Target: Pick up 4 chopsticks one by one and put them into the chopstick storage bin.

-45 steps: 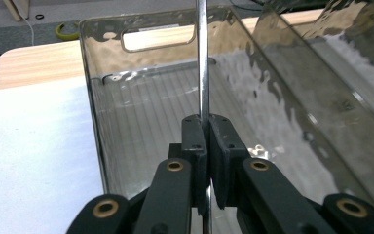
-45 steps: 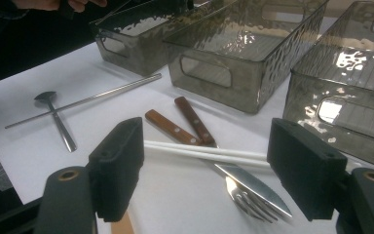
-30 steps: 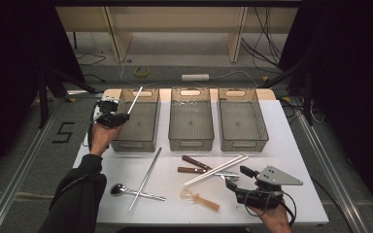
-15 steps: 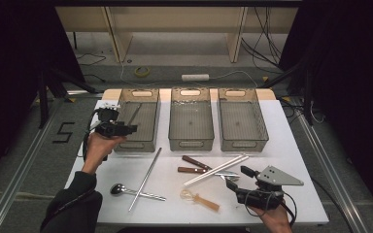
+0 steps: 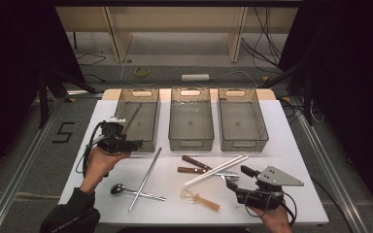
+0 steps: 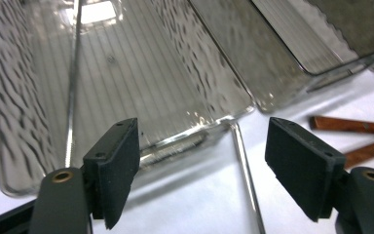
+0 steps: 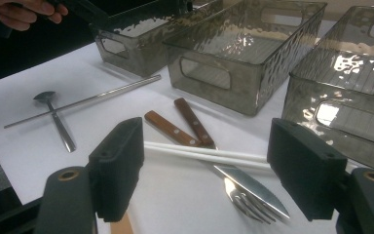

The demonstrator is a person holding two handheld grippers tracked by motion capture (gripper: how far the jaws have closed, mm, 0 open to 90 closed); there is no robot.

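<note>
One metal chopstick [image 5: 131,119] lies in the left bin [image 5: 150,141], leaning on its wall. The left gripper [image 5: 135,144], just in front of that bin, has just been opening its jaws; nothing sits between them. Its probable mate [image 5: 145,177] waits on the table across the spoon [image 5: 119,189], with white chopsticks [image 5: 216,170], knife, fork [image 7: 238,193] unsorted. The right gripper [image 5: 234,187] rests open, empty

Three bins [image 5: 191,121] block the table's [image 5: 291,160] far half; cutlery [image 5: 209,170] crowds the near centre; the right edge lies free.
</note>
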